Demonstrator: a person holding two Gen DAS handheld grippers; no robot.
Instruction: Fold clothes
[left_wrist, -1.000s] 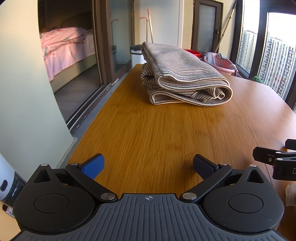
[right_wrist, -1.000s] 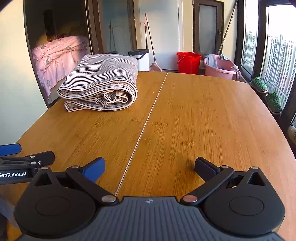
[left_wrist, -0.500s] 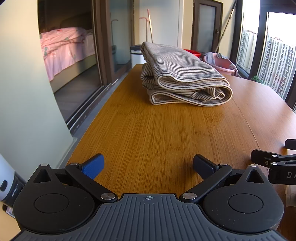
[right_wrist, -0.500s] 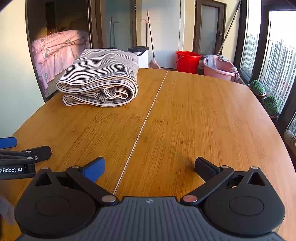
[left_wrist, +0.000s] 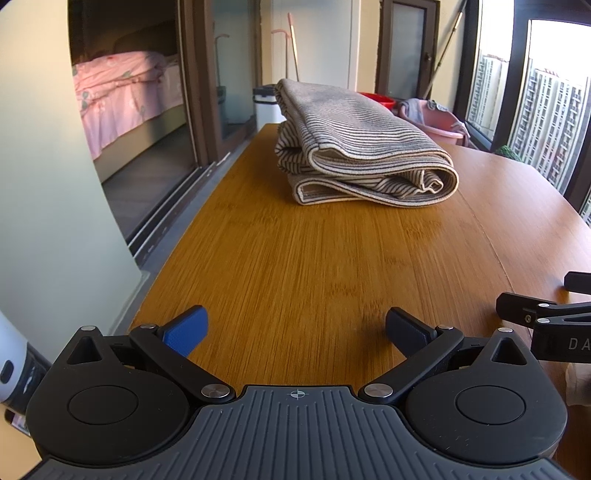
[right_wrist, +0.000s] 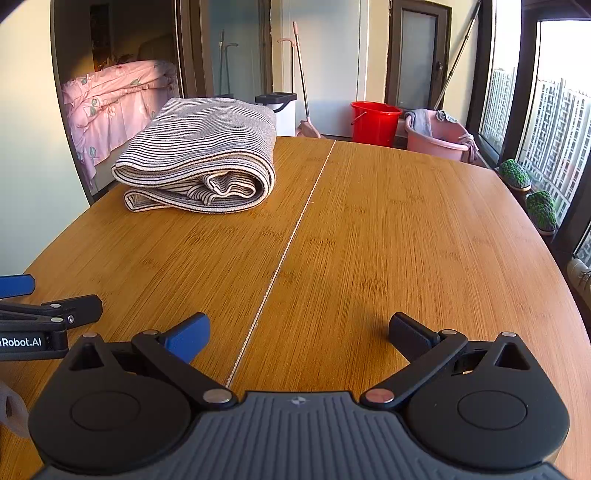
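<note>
Both grippers, left (left_wrist: 293, 328) and right (right_wrist: 299, 332), spread empty over grained bamboo table (right_wrist: 388, 240); ahead lies a soft striped garment (left_wrist: 354, 147), folded thick

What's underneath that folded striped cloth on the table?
The striped cloth lies directly on the wooden table, with bare wood showing around its near edges. Its own folded layers show at the front; whatever may lie tucked inside or beneath it is hidden.
</note>
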